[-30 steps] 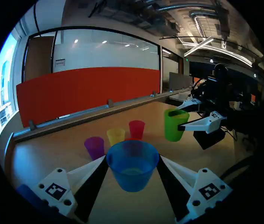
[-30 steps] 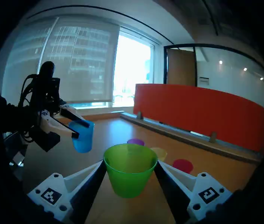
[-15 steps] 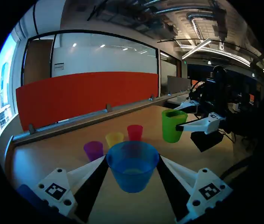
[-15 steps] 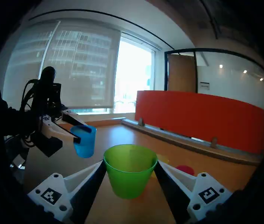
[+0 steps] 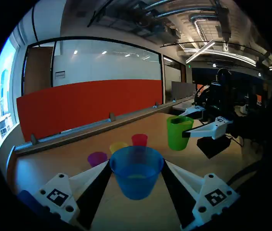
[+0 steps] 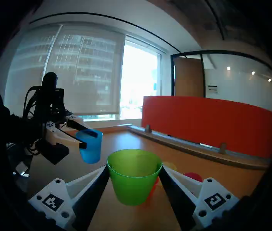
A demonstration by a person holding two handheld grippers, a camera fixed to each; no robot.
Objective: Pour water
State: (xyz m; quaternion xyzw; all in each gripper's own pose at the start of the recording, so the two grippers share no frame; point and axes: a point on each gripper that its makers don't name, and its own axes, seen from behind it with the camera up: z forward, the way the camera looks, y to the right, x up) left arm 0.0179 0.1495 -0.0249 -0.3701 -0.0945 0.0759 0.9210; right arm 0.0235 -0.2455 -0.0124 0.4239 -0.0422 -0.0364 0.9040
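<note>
Here, wooden table (image 5: 55,163), orange partition (image 5: 89,102), left gripper (image 5: 136,166) clamping blue cup (image 5: 136,183), right gripper (image 6: 134,171) clamping green cup (image 6: 134,186).

Left gripper view sits close behind blue cup (image 5: 136,176), facing orange partition (image 5: 89,102). Right gripper view is close behind green cup (image 6: 134,175), facing window (image 6: 139,86). Both share table (image 5: 51,161), partition & both cups.

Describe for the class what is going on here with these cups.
The left gripper grips a blue cup with a little liquid in it; the right gripper grips a green cup. Both cups are upright above the table, nothing pouring yet. A purple cup, yellow cup and red cup stand on it.
</note>
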